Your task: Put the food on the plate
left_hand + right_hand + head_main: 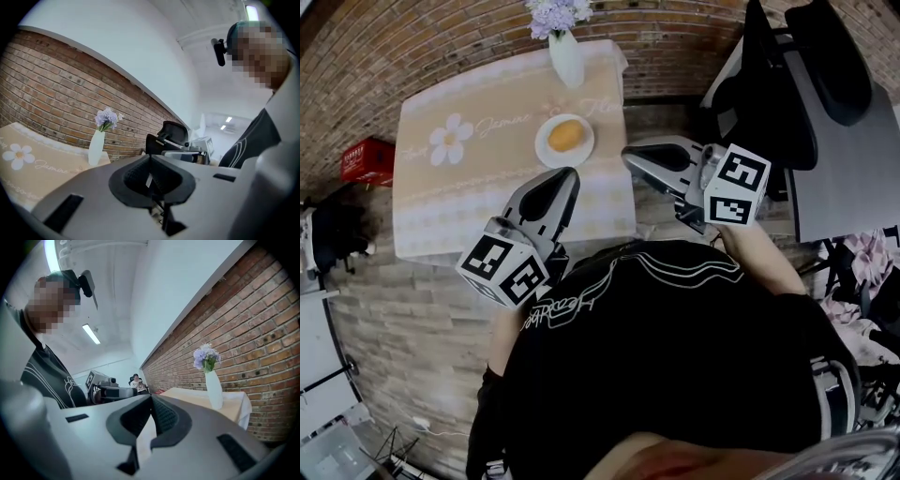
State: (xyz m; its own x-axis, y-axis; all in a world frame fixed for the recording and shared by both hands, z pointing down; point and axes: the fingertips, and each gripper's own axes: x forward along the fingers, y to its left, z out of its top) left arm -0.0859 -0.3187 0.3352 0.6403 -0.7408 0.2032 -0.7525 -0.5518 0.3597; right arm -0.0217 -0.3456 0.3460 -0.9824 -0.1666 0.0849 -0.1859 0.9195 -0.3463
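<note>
While the food point(566, 136) (orange-yellow, rounded, bun-like) is sitting on the white plate point(542, 147) just above frame centre in the head view, both grippers are hovering lower down and touching nothing. Left gripper point(559, 184) is hanging at centre frame over the near edge of the table point(441, 202), just below the plate. Its jaws are pressing together with nothing between them. Right gripper point(639, 157) is pointing left from centre right, beside the table's right edge, with its jaws likewise lying flat against each other, empty. White vase point(566, 58) with lilac flowers is standing at top centre, at the far table edge beyond the plate. Daisy-print cloth is covering the table. Red box point(366, 161) is lying at far left, off the table.
</note>
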